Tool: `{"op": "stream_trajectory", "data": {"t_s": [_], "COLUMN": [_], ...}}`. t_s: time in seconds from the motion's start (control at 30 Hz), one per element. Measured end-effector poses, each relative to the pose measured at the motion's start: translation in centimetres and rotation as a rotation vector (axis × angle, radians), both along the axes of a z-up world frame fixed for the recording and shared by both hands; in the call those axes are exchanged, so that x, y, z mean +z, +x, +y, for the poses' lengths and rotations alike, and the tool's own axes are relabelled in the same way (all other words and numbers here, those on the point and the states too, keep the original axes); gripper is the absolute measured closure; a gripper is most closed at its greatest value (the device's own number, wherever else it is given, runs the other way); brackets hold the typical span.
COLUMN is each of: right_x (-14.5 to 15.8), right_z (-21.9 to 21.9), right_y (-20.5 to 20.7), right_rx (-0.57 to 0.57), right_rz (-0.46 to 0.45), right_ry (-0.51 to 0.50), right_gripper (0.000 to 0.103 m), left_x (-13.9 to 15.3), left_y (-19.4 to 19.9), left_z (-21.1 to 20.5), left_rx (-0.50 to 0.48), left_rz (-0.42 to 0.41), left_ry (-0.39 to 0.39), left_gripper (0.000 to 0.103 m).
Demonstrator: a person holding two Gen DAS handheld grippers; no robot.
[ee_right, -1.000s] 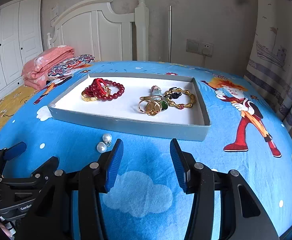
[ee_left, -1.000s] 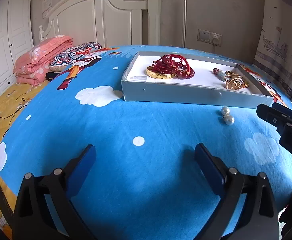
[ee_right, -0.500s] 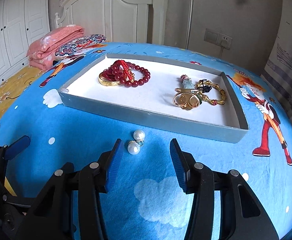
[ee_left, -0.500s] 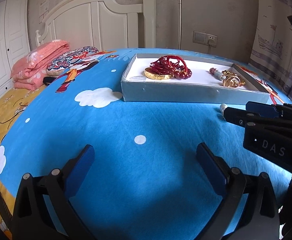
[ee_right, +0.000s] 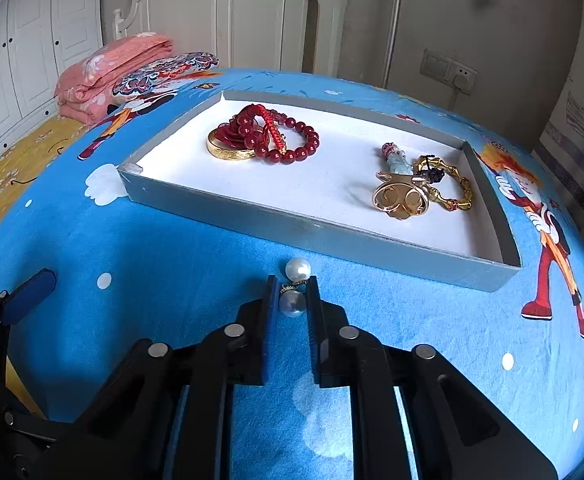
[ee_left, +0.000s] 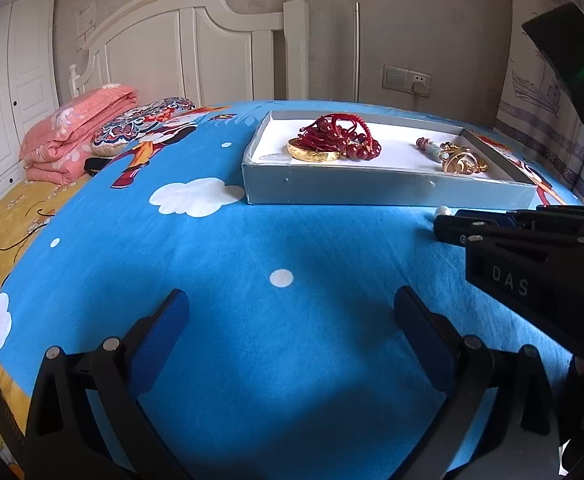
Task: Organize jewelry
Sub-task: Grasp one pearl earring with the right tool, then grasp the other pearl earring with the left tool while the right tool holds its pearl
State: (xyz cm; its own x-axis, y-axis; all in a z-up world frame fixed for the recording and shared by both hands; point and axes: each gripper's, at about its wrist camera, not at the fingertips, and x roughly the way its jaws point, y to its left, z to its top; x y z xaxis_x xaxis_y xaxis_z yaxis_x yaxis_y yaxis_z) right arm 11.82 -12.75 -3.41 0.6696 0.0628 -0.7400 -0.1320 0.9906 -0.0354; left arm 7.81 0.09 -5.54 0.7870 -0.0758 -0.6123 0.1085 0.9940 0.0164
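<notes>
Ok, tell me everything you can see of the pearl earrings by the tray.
The pearl earrings are two round, glossy white pearls joined by small gold-coloured fittings. They lie on the blue bedspread, just outside the grey tray's near wall. The right gripper has shut on the nearer pearl, its blue-padded fingers pressing both sides; the farther pearl pokes out past the fingertips. In the left wrist view only one pearl shows.

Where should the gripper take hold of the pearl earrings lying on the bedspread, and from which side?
Grip the near pearl across its round sides, coming from above and from the near side, away from the tray's wall. The pearl earrings lie as a linked pair, one pearl behind the other, so a squeeze on the near ball should bring both. The right gripper is already shut on it that way.
</notes>
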Motion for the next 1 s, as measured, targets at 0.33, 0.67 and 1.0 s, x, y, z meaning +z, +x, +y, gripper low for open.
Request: {"op": "stream_trajectory", "data": {"t_s": [0.33, 0.67, 1.0], "right_x": [0.0, 0.1, -0.4], "right_z": [-3.4, -9.2, -10.3], "right_y": [-1.7, -4.0, -5.1], "right_rx": [-0.069, -0.156, -0.131], "right_rz": [-0.036, -0.091, -0.110], "right_ry": [0.055, 0.070, 0.136], "right_gripper": [0.091, 0.091, 0.091], "left_x": [1.2, 2.5, 2.0], "left_y": [0.5, 5.0, 6.4], "left_z": [-1.5, -7.0, -10.7], "left_rx": [-0.026, -0.037, -0.006], "left_rz": [0.050, 0.171, 0.198], "left_ry": [0.013, -0.030, 0.032], "left_gripper": [0.009, 0.030, 0.050]}}
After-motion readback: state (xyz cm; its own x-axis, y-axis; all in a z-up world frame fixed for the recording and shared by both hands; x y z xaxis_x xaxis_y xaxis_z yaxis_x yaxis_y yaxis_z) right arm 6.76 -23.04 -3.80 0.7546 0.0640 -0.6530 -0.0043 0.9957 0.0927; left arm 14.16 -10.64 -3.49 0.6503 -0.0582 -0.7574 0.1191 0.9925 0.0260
